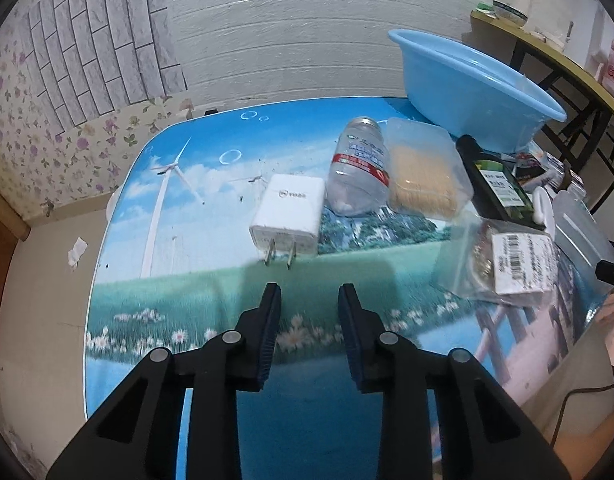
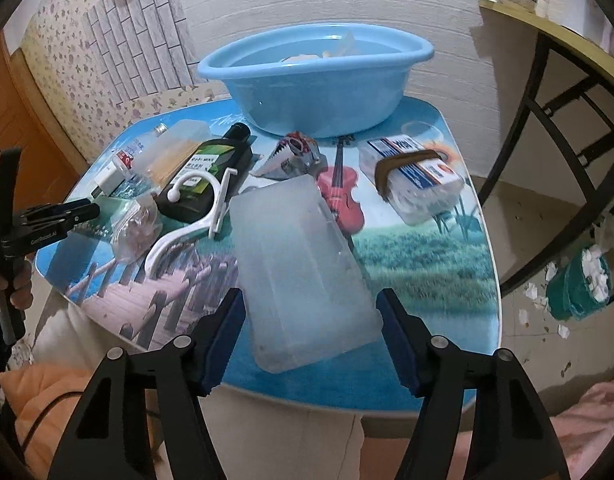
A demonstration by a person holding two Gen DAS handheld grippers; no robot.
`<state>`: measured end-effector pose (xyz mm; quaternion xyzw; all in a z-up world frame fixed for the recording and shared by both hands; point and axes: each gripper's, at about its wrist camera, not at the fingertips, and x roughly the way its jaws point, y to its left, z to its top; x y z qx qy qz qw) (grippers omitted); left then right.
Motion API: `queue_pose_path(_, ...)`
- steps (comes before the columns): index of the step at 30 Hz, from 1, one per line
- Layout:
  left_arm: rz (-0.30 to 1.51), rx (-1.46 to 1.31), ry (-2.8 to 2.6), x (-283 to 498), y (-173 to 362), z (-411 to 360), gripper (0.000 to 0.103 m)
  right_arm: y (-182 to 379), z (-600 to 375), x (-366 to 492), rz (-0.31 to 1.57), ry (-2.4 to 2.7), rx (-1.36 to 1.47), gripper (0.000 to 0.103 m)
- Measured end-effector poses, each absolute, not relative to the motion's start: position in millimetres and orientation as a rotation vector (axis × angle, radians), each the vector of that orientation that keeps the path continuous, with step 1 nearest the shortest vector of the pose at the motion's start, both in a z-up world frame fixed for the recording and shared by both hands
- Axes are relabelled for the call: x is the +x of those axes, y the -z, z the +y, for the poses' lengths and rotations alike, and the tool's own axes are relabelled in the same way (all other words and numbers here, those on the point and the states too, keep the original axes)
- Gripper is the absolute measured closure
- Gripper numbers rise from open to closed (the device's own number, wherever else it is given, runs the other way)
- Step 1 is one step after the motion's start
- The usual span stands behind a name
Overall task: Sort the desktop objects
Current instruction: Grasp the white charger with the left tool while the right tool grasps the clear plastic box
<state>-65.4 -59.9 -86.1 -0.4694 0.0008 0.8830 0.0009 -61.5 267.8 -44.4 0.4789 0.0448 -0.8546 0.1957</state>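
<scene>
The left gripper (image 2: 83, 210) body reads "GenRobot.AI". The cotton-swab box (image 2: 411, 176) shows "MINS". Other labels are too small to read.

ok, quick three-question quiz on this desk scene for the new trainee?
1. True or false: the blue basin stands at the table's far end, near the wall.
2. What lies between the right gripper's fingers? A) a mug B) the clear plastic box C) a spoon
3. In the left wrist view, which thing lies just right of the white charger?
Key: 1 true; 2 B; 3 the clear bottle with the red label band.
</scene>
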Motion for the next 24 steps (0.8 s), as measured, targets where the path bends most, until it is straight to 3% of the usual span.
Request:
queue_pose_path(6, -0.009, -1.476, -2.784, -57, 84, -62, 0.074, 43, 270, -49, 0.11, 2.422, 1.364, 0.043)
queue_pose_path(11, -0.051, -1.478, -2.806, -66, 82, -70, 0.062, 44, 263, -42, 0.134, 2.402, 1.371, 0.043)
queue_pose_path(13, -0.042, -1.466, -2.814, -71, 82, -72, 0.05, 46, 259, -44, 0.137, 2.39, 1.369, 0.043)
queue_pose_path(16, -0.024, -1.45, -2.82, -79, 81, -71, 0.045, 49, 252, -49, 0.17, 2.39, 1.372, 0.042)
queue_pose_path(24, 0.033, -1.46, -2.815, -105, 87, -68, 0.044, 57, 239, -71, 0.185, 2.38, 1.375, 0.041)
